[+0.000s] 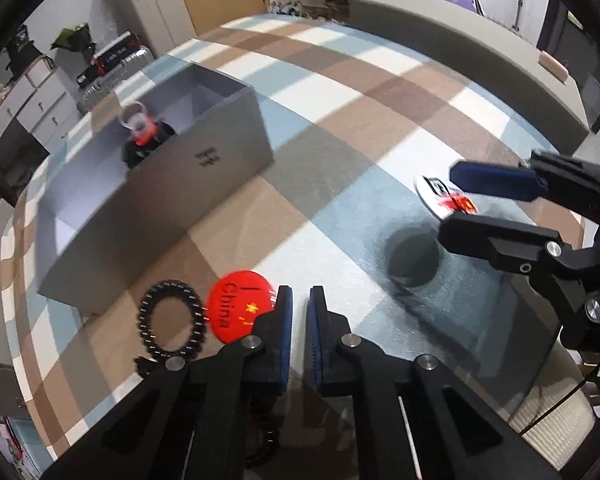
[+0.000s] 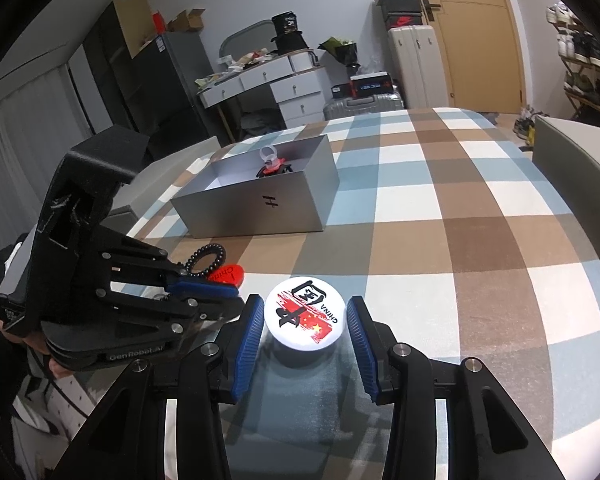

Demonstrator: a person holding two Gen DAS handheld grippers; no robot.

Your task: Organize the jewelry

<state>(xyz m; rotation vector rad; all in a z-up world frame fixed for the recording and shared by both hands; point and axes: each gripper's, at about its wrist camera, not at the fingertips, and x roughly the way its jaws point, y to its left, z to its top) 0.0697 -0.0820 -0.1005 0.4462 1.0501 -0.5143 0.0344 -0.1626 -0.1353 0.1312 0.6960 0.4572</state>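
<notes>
Meanwhile, the left gripper (image 1: 299, 300) is being held closed on nothing beside the red badge (image 1: 236, 304) at nine o'clock, while the white badge (image 2: 305, 317) is being straddled by the parted right gripper (image 2: 306, 322).

I am looking over a table (image 2: 480, 240) with an open box (image 2: 260, 208) sitting toward its far side. Inside the box, against its back wall, a small heap of trinkets (image 2: 272, 166) is lying. Nearer to me than the box, a bead bracelet (image 1: 172, 320) is resting on the tabletop, and a round badge (image 1: 236, 310) is lying just beside it on its right. My left gripper (image 1: 298, 300) is hanging right next to that badge. Farther right, well apart, a second badge (image 2: 304, 316) is sitting between the fingers of my right gripper (image 2: 306, 320).
</notes>
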